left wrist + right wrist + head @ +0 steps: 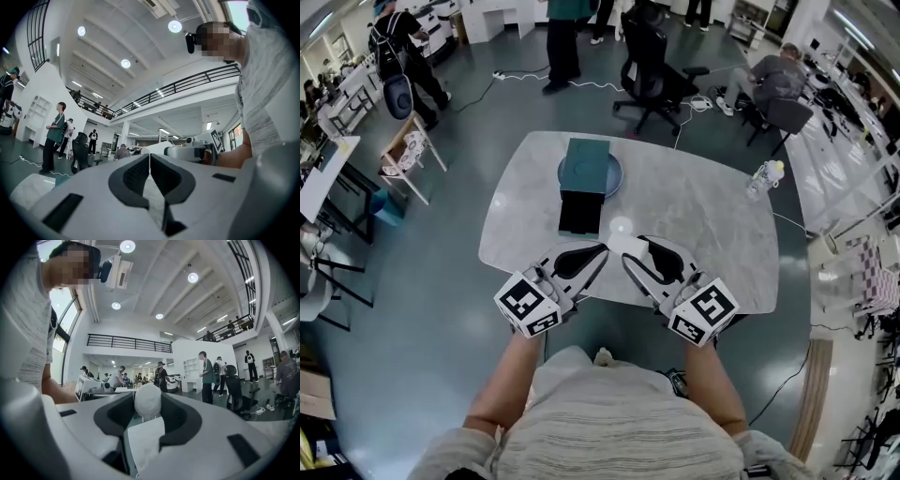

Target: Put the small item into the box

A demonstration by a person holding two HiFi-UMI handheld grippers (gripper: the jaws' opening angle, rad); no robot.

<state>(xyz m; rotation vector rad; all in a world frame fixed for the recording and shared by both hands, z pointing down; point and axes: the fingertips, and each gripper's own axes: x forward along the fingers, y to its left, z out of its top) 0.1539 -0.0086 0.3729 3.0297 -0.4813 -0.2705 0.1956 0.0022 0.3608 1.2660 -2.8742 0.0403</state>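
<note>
A small white ball [622, 226] lies on the grey table [712, 225], right at the tips of my right gripper [630, 249]. In the right gripper view the ball [148, 399] shows in the mouth of the right gripper [148, 414], whose dark pads [185, 418] stand wide apart. The left gripper [600, 253] rests beside it near the front edge, and its pads [136, 176] meet with nothing between them. Beyond the ball lies a black open box [580, 213]. Behind that, a dark green box part [586, 166] lies on a round blue-grey plate [616, 180].
A water bottle [764, 178] stands at the table's right edge. A black office chair [652, 80] and several people stand or sit on the floor past the far edge. Desks line both sides of the room.
</note>
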